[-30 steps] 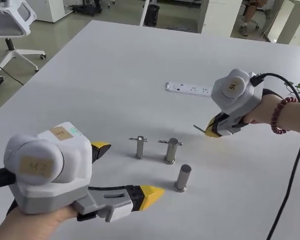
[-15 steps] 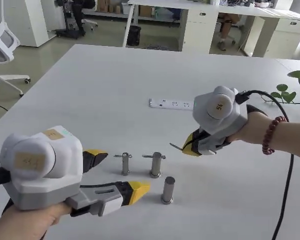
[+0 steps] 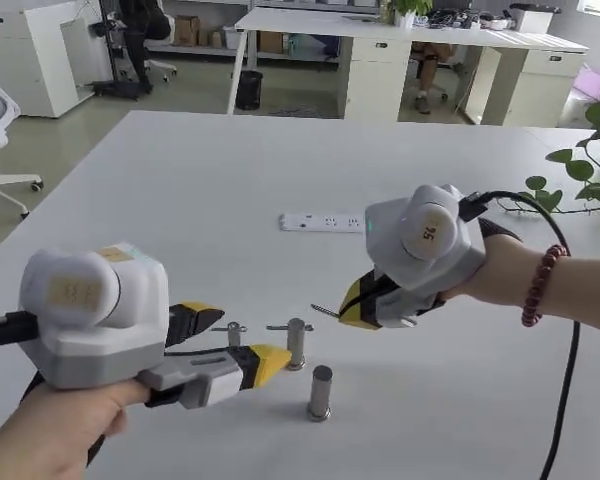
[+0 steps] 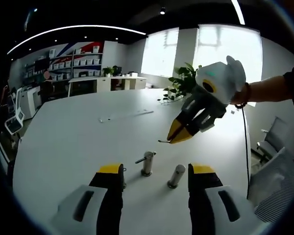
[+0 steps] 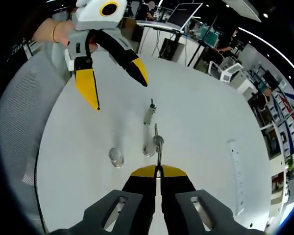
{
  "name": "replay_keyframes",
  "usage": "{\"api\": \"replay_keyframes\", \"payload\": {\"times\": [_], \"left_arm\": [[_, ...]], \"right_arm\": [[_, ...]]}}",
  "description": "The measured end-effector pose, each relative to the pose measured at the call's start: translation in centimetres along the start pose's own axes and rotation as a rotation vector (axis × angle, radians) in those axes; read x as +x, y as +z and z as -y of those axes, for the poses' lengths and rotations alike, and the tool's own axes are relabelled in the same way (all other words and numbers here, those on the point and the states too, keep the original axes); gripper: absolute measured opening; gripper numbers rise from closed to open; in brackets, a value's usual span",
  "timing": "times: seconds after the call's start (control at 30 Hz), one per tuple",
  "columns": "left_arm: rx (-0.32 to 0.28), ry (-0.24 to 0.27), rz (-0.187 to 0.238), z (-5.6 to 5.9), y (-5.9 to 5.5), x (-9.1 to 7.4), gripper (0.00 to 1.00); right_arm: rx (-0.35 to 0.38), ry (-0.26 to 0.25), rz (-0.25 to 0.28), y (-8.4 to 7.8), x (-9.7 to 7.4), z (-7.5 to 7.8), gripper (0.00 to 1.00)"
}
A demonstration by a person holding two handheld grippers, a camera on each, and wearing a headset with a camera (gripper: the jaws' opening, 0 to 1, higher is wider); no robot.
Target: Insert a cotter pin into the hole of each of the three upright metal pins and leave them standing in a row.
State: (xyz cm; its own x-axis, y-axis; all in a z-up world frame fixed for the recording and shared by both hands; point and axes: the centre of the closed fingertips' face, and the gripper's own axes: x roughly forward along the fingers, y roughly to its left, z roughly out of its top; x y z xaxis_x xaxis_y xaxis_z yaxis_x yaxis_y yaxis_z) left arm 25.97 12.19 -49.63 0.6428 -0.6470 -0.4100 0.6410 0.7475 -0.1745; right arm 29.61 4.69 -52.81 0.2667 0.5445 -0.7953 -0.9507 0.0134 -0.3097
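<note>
Right claw sits a bit right of centre in the head view, hanging over the white surface. Its yellow tips are pinched tight on a loose cotter pin, and the thin end of that pokes out toward the left of the frame. In the right gripper view the wire runs straight up from the closed tips and overlaps the pin in the middle of the frame. Honestly can't tell if it's touching it or just above it. Left claw is in the lower left of the head view, jaws spread wide with nothing gripped. The three upright metal pins are just below centre. The far pin is mostly tucked behind the left claw's jaws, with a little crosspiece showing at its top. The middle pin is just to the right of it and has a cotter through its top. The bare pin is lower and slightly right, with a plain top. A white power strip lies higher up on the surface, well apart from them. There's a beaded bracelet on the wrist behind the right claw, and a plant at the right edge.
</note>
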Motion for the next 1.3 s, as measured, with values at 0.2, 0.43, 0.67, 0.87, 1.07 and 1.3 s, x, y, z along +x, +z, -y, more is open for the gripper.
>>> {"api": "replay_keyframes", "payload": {"times": [0.2,0.43,0.67,0.87,1.07,1.3], "left_arm": [[-0.051,-0.033,-0.018,0.1,0.2,0.9,0.42],[-0.115,-0.077,-0.034,0.9,0.1,1.6,0.32],[-0.173,-0.117,-0.052,1.9,-0.2,2.1,0.20],[-0.227,-0.151,-0.056,2.7,-0.2,2.3,0.13],[-0.255,-0.163,-0.057,2.9,-0.1,2.5,0.09],[-0.277,-0.175,-0.059,3.2,-0.1,2.5,0.03]], "right_arm": [[-0.050,0.005,0.034,1.6,-0.2,-1.3,0.00],[-0.097,0.004,0.059,2.9,-0.4,-2.1,0.00],[-0.112,0.015,0.084,3.4,-0.5,-2.8,0.00],[-0.143,0.020,0.099,3.7,-0.7,-3.4,0.00],[-0.166,0.024,0.105,3.9,-0.8,-3.9,0.00],[-0.185,0.018,0.105,4.0,-0.8,-4.1,0.00]]}}
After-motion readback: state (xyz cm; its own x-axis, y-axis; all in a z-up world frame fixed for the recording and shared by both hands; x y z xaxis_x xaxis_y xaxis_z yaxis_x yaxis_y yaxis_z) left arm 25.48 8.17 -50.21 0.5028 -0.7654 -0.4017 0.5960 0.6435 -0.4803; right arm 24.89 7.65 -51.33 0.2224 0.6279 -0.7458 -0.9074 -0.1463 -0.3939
